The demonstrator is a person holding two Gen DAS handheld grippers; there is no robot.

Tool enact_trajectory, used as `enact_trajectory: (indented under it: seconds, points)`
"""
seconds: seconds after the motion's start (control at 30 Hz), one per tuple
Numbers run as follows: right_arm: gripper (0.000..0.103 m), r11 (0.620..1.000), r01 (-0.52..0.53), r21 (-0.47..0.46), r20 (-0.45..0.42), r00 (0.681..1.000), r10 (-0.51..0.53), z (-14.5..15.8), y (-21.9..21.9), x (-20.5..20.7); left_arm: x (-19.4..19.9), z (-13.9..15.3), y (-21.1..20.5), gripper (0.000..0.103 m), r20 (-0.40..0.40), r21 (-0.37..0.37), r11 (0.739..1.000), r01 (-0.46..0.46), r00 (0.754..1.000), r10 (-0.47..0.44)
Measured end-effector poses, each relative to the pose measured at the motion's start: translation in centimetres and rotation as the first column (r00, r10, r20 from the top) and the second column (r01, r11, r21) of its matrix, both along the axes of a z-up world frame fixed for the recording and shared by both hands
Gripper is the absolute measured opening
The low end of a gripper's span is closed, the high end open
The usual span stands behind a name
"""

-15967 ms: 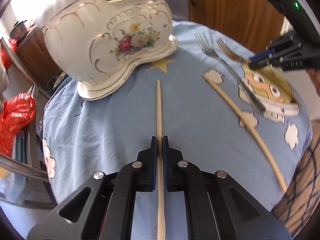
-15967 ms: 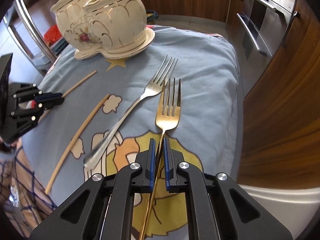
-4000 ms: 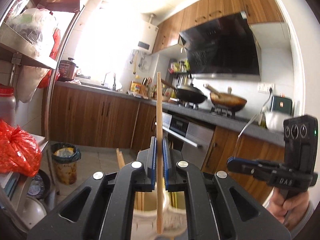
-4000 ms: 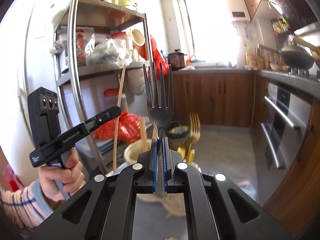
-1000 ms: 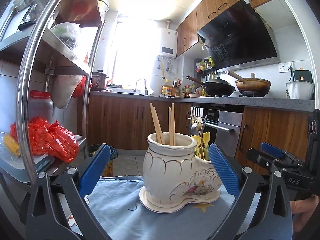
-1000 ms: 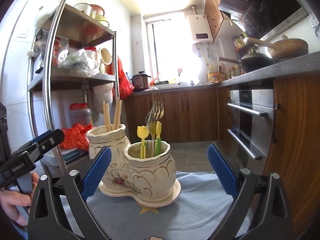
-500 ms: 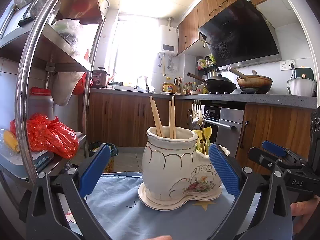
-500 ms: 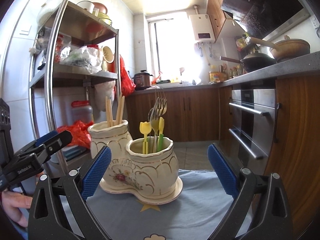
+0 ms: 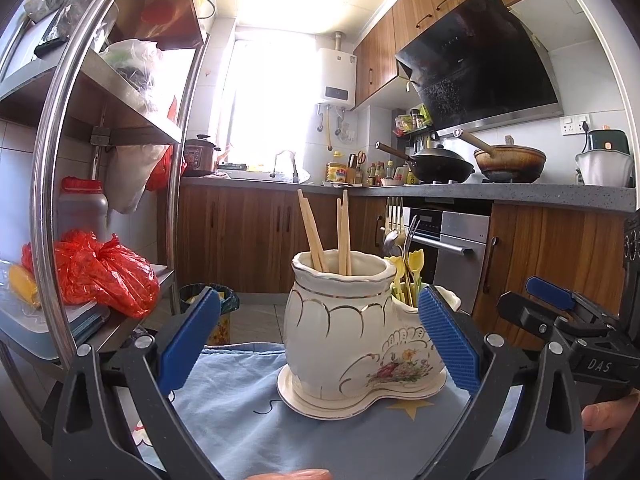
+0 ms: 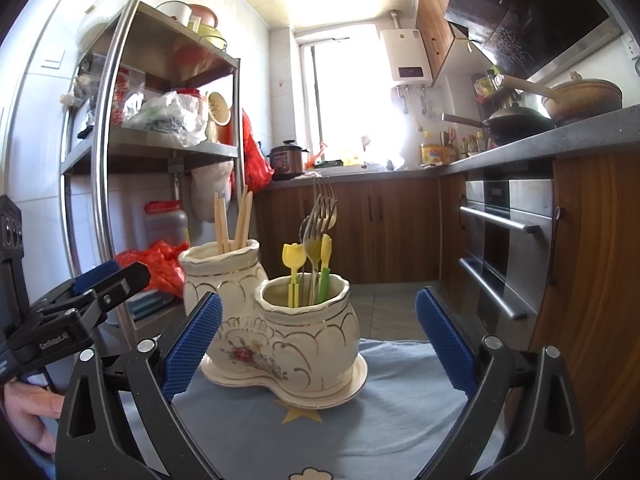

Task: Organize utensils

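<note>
A cream, gold-trimmed double ceramic holder (image 9: 352,336) (image 10: 280,336) stands on the blue cloth. Several wooden chopsticks (image 9: 328,236) (image 10: 234,222) stand upright in its taller pot. Metal forks (image 10: 320,212) and yellow-green plastic picks (image 10: 308,268) stand in the lower pot; they also show in the left wrist view (image 9: 406,260). My left gripper (image 9: 318,340) is wide open and empty, in front of the holder. My right gripper (image 10: 316,340) is wide open and empty, also facing the holder. Each gripper shows in the other's view, the right one (image 9: 560,316) and the left one (image 10: 84,304).
The blue printed cloth (image 9: 240,416) (image 10: 360,432) covers the table. A steel shelf rack (image 9: 120,128) (image 10: 120,152) with a red bag (image 9: 100,272) stands to the left. Wooden cabinets and an oven (image 10: 504,240) stand to the right.
Both grippers have moved slightly closer to the holder. Both stay wide open and empty. Earlier the left held a chopstick and the right a fork; both now stand in the holder.
</note>
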State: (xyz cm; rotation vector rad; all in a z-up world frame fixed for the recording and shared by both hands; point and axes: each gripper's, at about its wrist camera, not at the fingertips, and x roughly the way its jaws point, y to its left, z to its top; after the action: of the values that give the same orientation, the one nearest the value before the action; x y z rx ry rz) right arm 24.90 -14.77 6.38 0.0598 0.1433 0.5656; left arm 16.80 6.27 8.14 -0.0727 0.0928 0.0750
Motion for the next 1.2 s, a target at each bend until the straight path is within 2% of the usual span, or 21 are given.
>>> enact_trajectory:
  seconds: [1.2]
  points:
    - [0.097, 1.0, -0.005, -0.003, -0.003, 1.0, 0.005, -0.07, 0.19, -0.08, 0.36, -0.21, -0.26, 0.098, -0.02, 0.012, 1.0, -0.009, 1.0, 0.009]
